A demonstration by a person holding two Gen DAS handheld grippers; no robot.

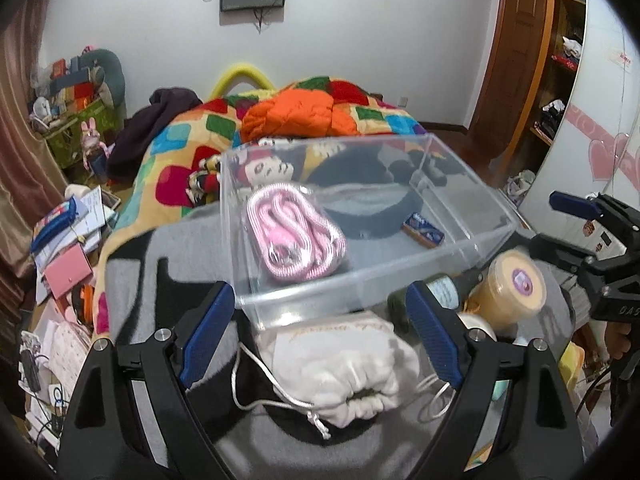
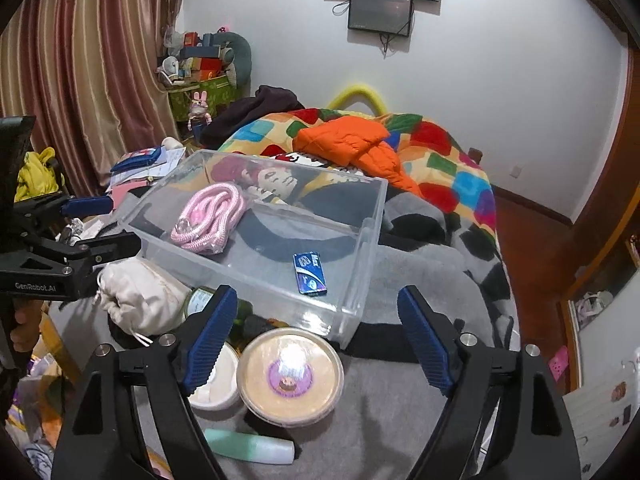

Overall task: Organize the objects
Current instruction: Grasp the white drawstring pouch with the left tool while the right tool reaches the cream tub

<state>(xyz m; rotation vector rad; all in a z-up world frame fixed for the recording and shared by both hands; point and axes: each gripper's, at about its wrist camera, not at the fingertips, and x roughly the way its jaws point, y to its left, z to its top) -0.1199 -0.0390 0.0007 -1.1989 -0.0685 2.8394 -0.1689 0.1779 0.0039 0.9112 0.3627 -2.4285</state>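
A clear plastic box (image 1: 360, 292) (image 2: 248, 272) sits on the grey blanket. In it lie a pink coiled rope (image 1: 292, 236) (image 2: 208, 216) and a small blue packet (image 1: 424, 234) (image 2: 310, 274). My left gripper (image 1: 320, 336) (image 2: 104, 226) is open, with a white drawstring pouch (image 1: 340, 368) (image 2: 140, 296) lying between its fingers, untouched by the pads. My right gripper (image 2: 320, 332) (image 1: 560, 228) is open just above a tan lidded tub (image 2: 290, 376) (image 1: 516, 284) in front of the box. A white round lid (image 2: 212, 392), a green jar (image 2: 200, 300) and a mint tube (image 2: 248, 446) lie close by.
Behind the box the bed carries a colourful patchwork quilt (image 1: 180, 140) and an orange jacket (image 1: 288, 116). Papers, a pink wallet (image 1: 66, 270) and boxes clutter the floor on the left. A wooden door (image 1: 516, 40) and shelves stand on the right.
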